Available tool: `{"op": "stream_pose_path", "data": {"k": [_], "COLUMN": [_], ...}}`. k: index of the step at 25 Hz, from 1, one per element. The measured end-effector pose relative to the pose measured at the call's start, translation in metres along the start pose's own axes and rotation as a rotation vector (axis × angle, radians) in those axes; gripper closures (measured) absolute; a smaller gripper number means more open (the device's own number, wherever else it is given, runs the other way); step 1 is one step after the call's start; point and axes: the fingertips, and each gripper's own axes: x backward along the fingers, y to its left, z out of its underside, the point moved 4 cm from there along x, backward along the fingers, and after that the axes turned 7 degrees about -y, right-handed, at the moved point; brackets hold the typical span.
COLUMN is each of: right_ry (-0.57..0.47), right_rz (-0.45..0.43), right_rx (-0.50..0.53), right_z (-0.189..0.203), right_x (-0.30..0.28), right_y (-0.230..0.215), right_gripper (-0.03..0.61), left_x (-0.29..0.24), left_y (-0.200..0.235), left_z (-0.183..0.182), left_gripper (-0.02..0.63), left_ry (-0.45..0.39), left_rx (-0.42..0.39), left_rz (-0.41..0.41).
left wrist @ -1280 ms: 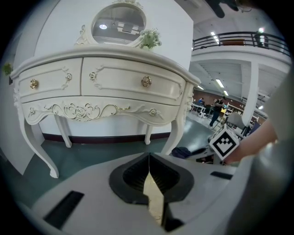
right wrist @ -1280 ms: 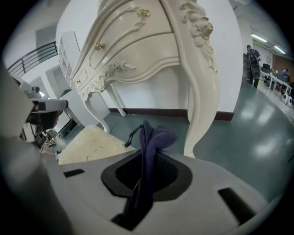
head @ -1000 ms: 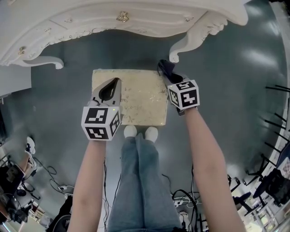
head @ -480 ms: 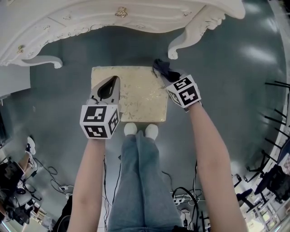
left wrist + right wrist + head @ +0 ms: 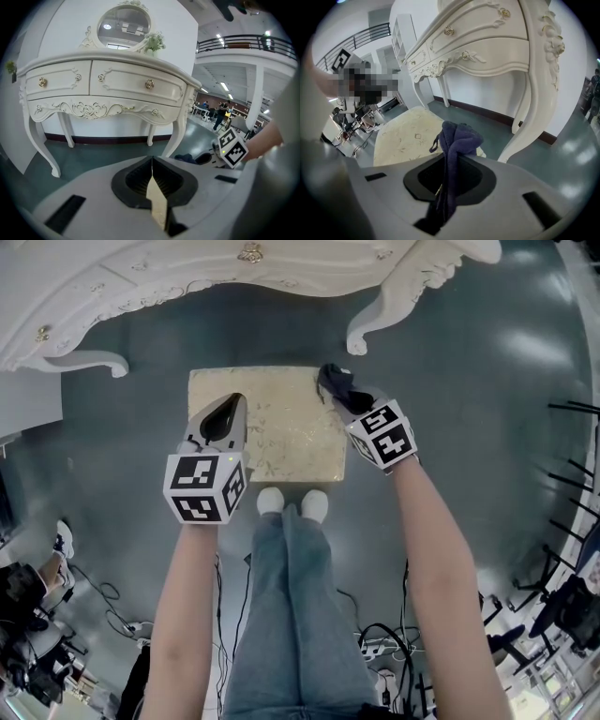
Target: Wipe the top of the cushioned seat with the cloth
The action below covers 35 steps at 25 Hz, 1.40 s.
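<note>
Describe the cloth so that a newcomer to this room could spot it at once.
Find the white carved dressing table; on the floor before it stands a cream cushioned seat. Over the seat's far right corner, the right gripper is shut on the cloth, a bunched dark blue-purple rag. It is the only dark, soft thing against that pale seat.

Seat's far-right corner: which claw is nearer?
Right. The right claw, shut on the cloth, is at that corner; the left claw, shut and empty, is over the seat's left side.
</note>
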Motion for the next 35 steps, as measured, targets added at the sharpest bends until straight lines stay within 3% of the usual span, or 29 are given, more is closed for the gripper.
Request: {"op": "stream_pose_path", "data": {"k": [35], "right_ry": [0.052], "right_rz": [-0.006], "right_rx": [-0.022], "right_z": [0.058], "right_x": [0.035], "right_y": [0.072], "right_gripper": [0.541], "left_x": [0.034], "left_y": [-0.018], "left_z": [0.009], "left_gripper": [0.609], "left_ry": [-0.014], "left_rx": [0.003], "left_rz": [0.020]}}
